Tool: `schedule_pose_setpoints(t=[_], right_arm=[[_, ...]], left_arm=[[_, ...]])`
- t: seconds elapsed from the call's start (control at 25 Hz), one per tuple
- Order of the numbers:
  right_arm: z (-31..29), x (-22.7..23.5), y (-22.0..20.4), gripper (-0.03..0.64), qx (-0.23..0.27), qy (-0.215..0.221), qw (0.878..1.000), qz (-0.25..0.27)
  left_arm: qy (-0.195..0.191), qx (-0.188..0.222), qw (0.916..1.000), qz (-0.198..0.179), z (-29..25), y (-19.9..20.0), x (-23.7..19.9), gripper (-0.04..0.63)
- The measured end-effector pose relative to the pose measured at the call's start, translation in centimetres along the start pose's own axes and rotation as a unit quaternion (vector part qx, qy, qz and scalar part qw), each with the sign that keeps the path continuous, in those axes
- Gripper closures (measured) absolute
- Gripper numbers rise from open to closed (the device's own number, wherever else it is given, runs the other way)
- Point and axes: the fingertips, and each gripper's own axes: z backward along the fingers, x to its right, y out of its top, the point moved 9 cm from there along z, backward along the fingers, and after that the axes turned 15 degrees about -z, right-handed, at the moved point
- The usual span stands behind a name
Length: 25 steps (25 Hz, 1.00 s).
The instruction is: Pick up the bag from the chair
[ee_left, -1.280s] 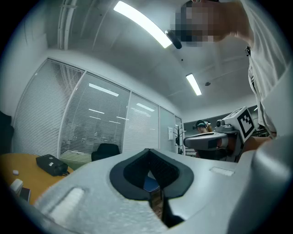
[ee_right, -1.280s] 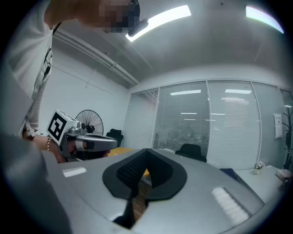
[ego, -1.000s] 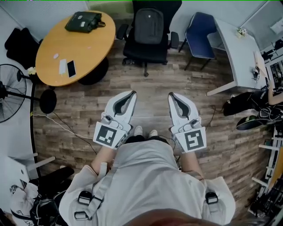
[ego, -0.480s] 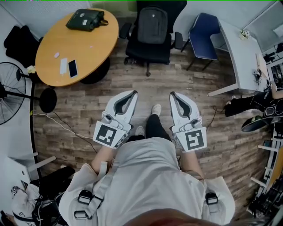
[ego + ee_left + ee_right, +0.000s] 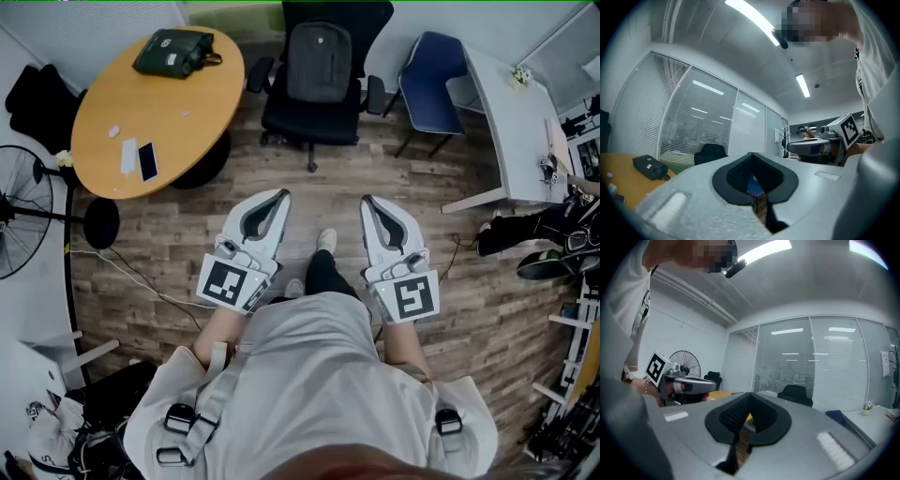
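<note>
**On the black office chair (image 5: 309, 120), the grey bag (image 5: 319, 58) lies untouched; left hand-held gripper (image 5: 280, 195) and right hand-held gripper (image 5: 366, 200) both closed**

Across the wooden floor (image 5: 281, 178) from the person, the black office chair stands between a round wooden bench (image 5: 183, 108) on the left and a blue chair (image 5: 433, 82) on the right. The grey bag rests on the seat against the backrest, its front pocket facing out.

Close to the person's body, the two hand-held grippers are held side by side, level, both pointing toward the chair and well apart from the bag. Each gripper view shows its jaws pressed together along the seam, with nothing between them. Each hand-held gripper also shows in the other's view, marker cube on top. One shoe (image 5: 326, 240) is set forward on the floor between the two hand-held grippers.

On the round wooden bench lie a dark green case (image 5: 175, 52) near the far edge and a phone (image 5: 148, 161) beside a white card (image 5: 128, 157) near the front edge. A white desk (image 5: 511, 122) stands at the right, past the blue chair, and a floor fan (image 5: 23, 211) stands at the left edge of the head view.
</note>
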Motion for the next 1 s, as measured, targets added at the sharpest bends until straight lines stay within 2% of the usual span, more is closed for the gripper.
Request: schedule_pose_setpoints(t=[0.28,0.44,0.64,1.0], right_arm=[[-3.3,6.3,0.5,0.614,0.001,0.002,1.000,-0.007],[-5.6,9.9,1.8,0.614,0.007,0.004,1.000,-0.030],[-7.8,15.5,1.8,0.614,0.004,0.004,1.000,-0.016],[-11.7,24.0,2.7,0.614,0.000,0.005,1.000,-0.019]], left_arm=[[-0.007,-0.008,0.9999,-0.005,-7.3,-0.6,-1.1,0.591],[-0.003,-0.013,0.9999,-0.005,-11.8,-0.5,-2.1,0.591],[0.017,-0.015,0.9997,0.000,-17.0,-1.0,-4.0,0.591],[0.021,-0.026,0.9994,0.002,-26.0,-2.6,-5.6,0.591]])
